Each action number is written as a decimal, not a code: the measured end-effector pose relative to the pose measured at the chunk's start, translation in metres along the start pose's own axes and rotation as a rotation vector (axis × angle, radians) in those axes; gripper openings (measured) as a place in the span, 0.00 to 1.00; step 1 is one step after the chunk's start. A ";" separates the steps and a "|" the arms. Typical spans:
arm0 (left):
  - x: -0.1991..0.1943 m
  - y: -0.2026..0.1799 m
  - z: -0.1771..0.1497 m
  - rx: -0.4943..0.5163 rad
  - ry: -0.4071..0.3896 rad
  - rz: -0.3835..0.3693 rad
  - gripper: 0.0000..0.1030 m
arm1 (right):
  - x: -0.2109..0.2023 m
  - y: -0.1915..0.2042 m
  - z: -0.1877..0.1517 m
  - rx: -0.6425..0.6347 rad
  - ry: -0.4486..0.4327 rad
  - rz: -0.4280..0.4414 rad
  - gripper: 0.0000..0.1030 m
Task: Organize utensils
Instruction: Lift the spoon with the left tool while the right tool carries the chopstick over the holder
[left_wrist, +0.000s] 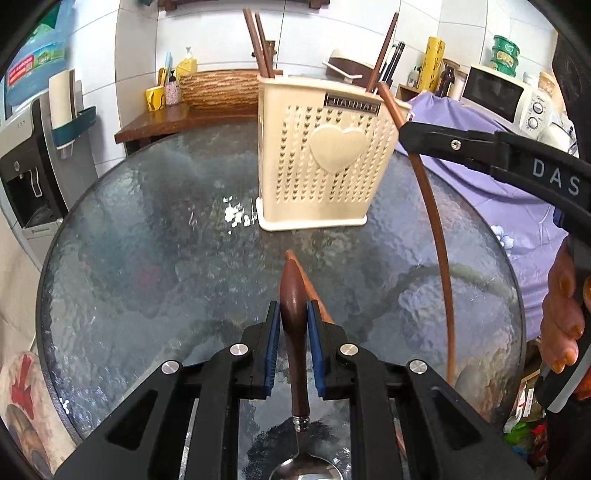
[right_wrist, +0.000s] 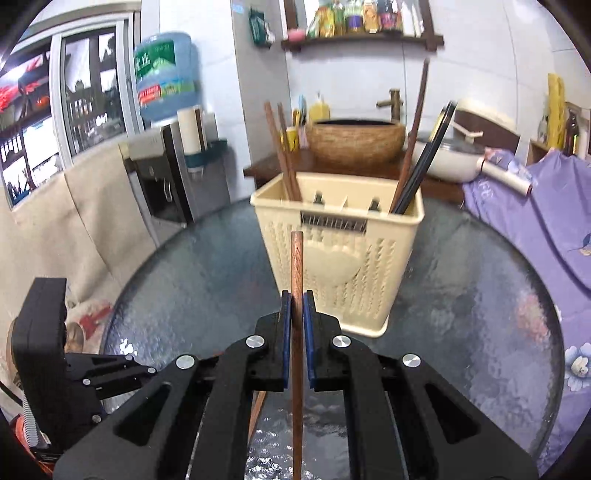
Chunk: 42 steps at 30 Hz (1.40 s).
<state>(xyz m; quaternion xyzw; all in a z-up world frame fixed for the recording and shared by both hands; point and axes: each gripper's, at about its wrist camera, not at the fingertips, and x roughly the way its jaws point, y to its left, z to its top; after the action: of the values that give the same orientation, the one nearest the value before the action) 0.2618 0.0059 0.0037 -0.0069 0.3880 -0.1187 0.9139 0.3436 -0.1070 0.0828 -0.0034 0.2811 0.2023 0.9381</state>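
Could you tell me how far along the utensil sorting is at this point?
Partly done: several chopsticks already stand in the cream holder. In hand: the right hand-held gripper grips one brown chopstick and the left hand-held gripper grips a wooden-handled spoon. Left: another chopstick lies on the glass table.

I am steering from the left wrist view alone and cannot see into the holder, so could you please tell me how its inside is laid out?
Observer: The cream utensil holder is split by dividers into compartments; brown chopsticks stand in its left end.
Operator: And its right end?
Observer: Dark chopsticks lean there with a brown one.
Operator: How does the right gripper hold its chopstick?
Observer: The right gripper clamps the chopstick between its blue pads, tip pointing toward the holder.
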 end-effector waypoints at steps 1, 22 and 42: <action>-0.002 0.000 0.002 0.001 -0.008 0.001 0.15 | -0.005 -0.002 0.001 0.004 -0.008 -0.001 0.07; -0.058 -0.005 0.033 0.002 -0.162 -0.017 0.14 | -0.074 -0.008 0.024 -0.013 -0.133 0.029 0.07; -0.085 -0.019 0.064 0.090 -0.223 -0.034 0.14 | -0.101 -0.017 0.048 0.001 -0.126 0.102 0.07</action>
<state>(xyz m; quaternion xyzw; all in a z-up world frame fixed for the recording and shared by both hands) 0.2464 0.0017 0.1102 0.0145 0.2783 -0.1501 0.9486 0.2984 -0.1551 0.1751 0.0239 0.2216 0.2497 0.9423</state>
